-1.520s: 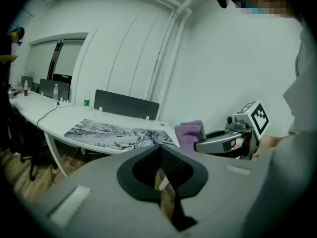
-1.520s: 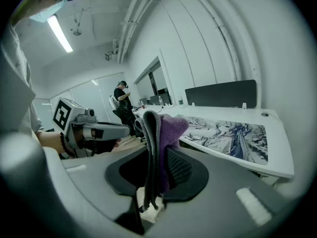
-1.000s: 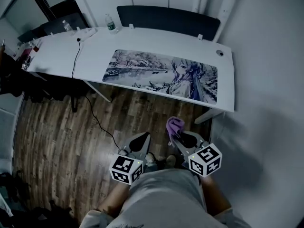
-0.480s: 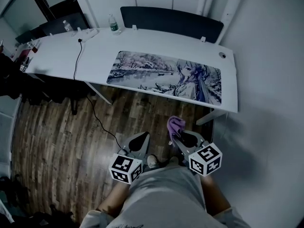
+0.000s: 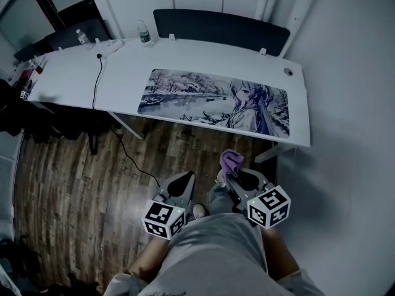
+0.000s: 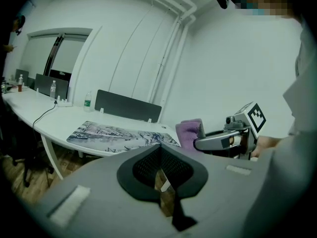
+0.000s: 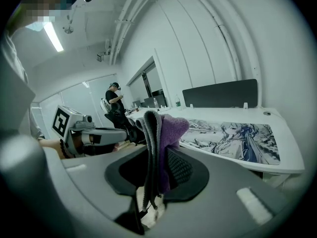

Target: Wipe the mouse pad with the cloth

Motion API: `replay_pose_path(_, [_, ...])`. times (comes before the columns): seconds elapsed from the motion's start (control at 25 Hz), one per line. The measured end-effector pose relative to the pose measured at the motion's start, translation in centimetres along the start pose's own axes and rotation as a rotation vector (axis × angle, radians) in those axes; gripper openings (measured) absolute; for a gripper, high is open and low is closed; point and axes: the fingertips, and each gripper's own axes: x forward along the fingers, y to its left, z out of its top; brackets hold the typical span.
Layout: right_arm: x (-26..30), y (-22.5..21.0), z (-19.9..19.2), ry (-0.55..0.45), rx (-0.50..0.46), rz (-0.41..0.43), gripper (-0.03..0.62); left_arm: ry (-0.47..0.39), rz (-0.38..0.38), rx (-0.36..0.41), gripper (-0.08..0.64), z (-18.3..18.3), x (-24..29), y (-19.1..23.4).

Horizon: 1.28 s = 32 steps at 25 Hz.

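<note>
Currently both grippers sit low, close against the person's torso (image 5: 210,258), pointing toward the desk (image 5: 123,73) over the wood floor (image 5: 68,177). Left gripper (image 5: 184,179): jaws pressed together, nothing between them. Right gripper (image 5: 230,177): clamped on the purple cloth (image 5: 231,160), which sticks up past the tips. Mouse pad (image 5: 213,100) lies flat on the desk, well apart from the cloth. The torso hides the grippers' rear ends, and the cloth's lower end is buried between the jaws.

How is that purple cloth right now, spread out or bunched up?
Bunched up: the cloth hangs in folds, pinched between the right gripper's shut jaws.
</note>
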Motion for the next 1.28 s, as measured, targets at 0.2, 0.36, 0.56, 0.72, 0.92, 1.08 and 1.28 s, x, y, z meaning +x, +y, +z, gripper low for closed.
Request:
replay_pose_path(0.2, [1.5, -1.9, 0.6, -0.006, 0.022, -0.014, 0.094, 0.013, -0.017, 0.01, 0.014, 0.8, 2.2, 1.3])
replay_pose_path(0.36, [2.7, -4.4, 1.4, -0.004, 0.037, -0.027, 0.094, 0.029, -0.037, 0.022, 0.014, 1.7, 4.9, 2.2])
replay_pose_path(0.56, [4.3, -8.1, 2.4, 0.003, 0.06, -0.034, 0.094, 0.06, -0.047, 0.024, 0.014, 2.5, 8.8, 3.4])
replay_pose_path(0.72, [5.8, -11.7, 3.4, 0.016, 0.076, -0.032, 0.094, 0.077, -0.05, 0.019, 0.013, 3.3, 12.4, 4.3])
replay_pose_path(0.92, [7.1, -16.3, 6.2, 0.025, 0.078, -0.029, 0.094, 0.091, -0.053, 0.018, 0.013, 5.5, 17.2, 5.2])
replay_pose_path(1.08, [7.6, -20.0, 7.6, 0.032, 0.09, -0.037, 0.094, 0.1, -0.055, 0.011, 0.014, 6.6, 20.8, 5.6])
replay_pose_path(1.28, [7.6, -24.6, 8.5, 0.054, 0.125, -0.056, 0.094, 0.116, -0.064, 0.005, 0.014, 7.9, 25.5, 5.7])
